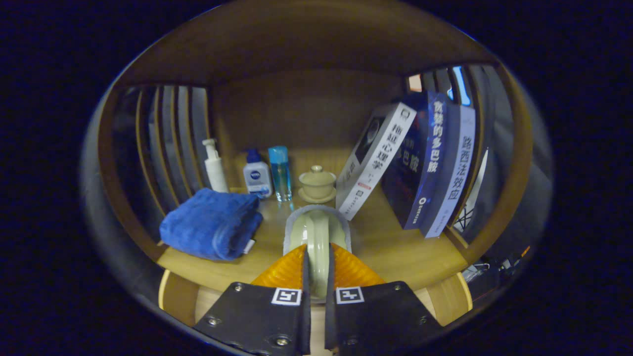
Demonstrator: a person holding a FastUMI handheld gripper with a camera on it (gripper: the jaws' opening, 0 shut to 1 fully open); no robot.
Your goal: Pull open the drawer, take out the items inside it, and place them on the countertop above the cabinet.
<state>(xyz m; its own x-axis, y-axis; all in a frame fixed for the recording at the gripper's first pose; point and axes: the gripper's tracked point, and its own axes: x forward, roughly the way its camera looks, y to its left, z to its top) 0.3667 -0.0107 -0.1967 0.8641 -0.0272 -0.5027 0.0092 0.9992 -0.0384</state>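
Observation:
My gripper [317,277] is shut on the handle of a pale green mug [316,232], both fingers pressing its sides. The mug hangs just over the front edge of the wooden countertop [395,247], its body ahead of the fingertips; I cannot tell whether it touches the wood. Below the fingers, light wooden parts of the cabinet [178,296] show on both sides.
A folded blue towel [212,222] lies left of the mug. Behind stand a white pump bottle [215,170], a white and blue bottle [257,175], a clear blue bottle [280,170] and a lidded tea cup on a saucer [317,184]. Three books [420,168] lean at the right.

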